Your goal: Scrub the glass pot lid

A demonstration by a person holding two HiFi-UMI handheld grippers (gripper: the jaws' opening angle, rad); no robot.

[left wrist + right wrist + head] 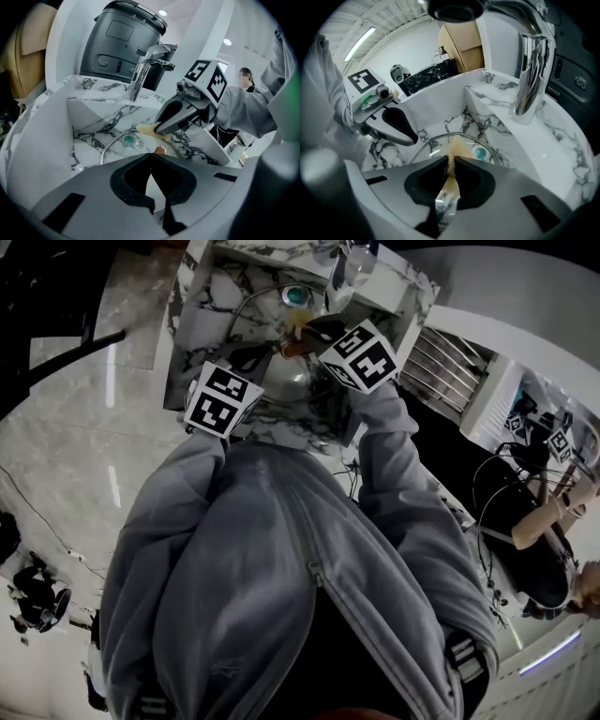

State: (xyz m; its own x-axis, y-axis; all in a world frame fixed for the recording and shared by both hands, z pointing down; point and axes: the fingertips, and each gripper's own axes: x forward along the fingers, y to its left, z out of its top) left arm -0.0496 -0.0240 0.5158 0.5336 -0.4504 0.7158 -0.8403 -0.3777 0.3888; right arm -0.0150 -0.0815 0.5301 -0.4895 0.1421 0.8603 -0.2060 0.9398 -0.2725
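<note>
On my far left the marble sink (91, 115) shuts me in with a steep side wall, and the bare basin floor below it is the only free room on that side. My left gripper (150, 159) points down into the basin. Its jaws are pressed fully together with nothing showing between them. The tips meet just short of the brown knob (161, 150), and I cannot tell whether they touch the glass. The glass pot lid (433, 146) sits in the basin under both tools, its thin metal rim arcing round it. The glass is clear: marble veining and the teal drain (128, 138) show straight through it, with a few bright glints. To the right, my right gripper (451, 163) is clamped on a tan, fibrous scrub pad (457, 146) whose free end reaches out over the lid. The two grippers' tips are near each other, so there is little slack between them. Further right the chrome faucet (529, 79) stands close above on the ledge, in front of a dark grey appliance (122, 47), and the basin's right wall closes that side.
</note>
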